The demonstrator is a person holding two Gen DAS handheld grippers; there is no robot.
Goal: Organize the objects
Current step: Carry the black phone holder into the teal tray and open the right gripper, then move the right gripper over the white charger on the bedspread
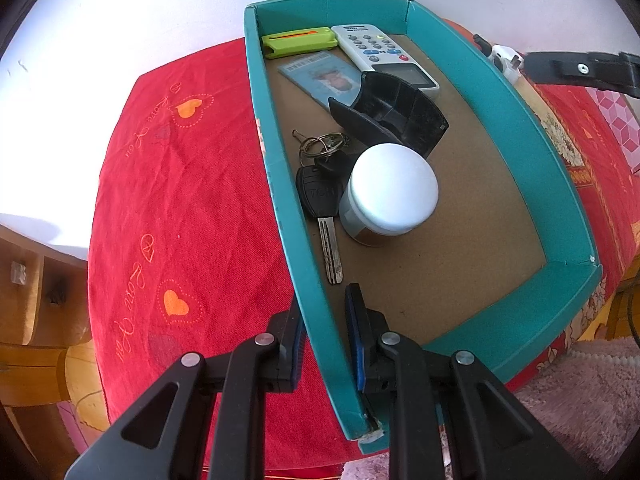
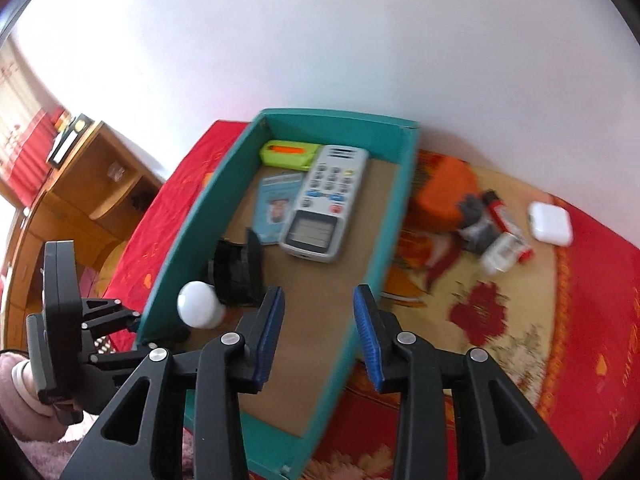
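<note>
A teal open box [image 1: 280, 184] sits on a red cloth. In it lie a green and orange case [image 1: 298, 42], a white remote [image 1: 386, 58], a blue card [image 1: 320, 76], a black open case [image 1: 396, 120], a car key on rings [image 1: 326, 204] and a white-capped jar [image 1: 390, 194]. My left gripper [image 1: 326, 328] straddles the box's near-left wall, its jaws close against the wall. My right gripper [image 2: 320, 332] is open and empty above the box [image 2: 394, 216]. Outside to the right lie an orange thing [image 2: 440, 196], a grey cloth [image 2: 476, 220], a lighter [image 2: 496, 204] and a white earbud case [image 2: 550, 224].
A wooden cabinet [image 2: 80, 184] stands to the left of the table. A pink fuzzy rug [image 1: 580, 392] lies below the table edge. A white wall is behind. A white charger plug [image 1: 506, 60] lies beyond the box's right wall.
</note>
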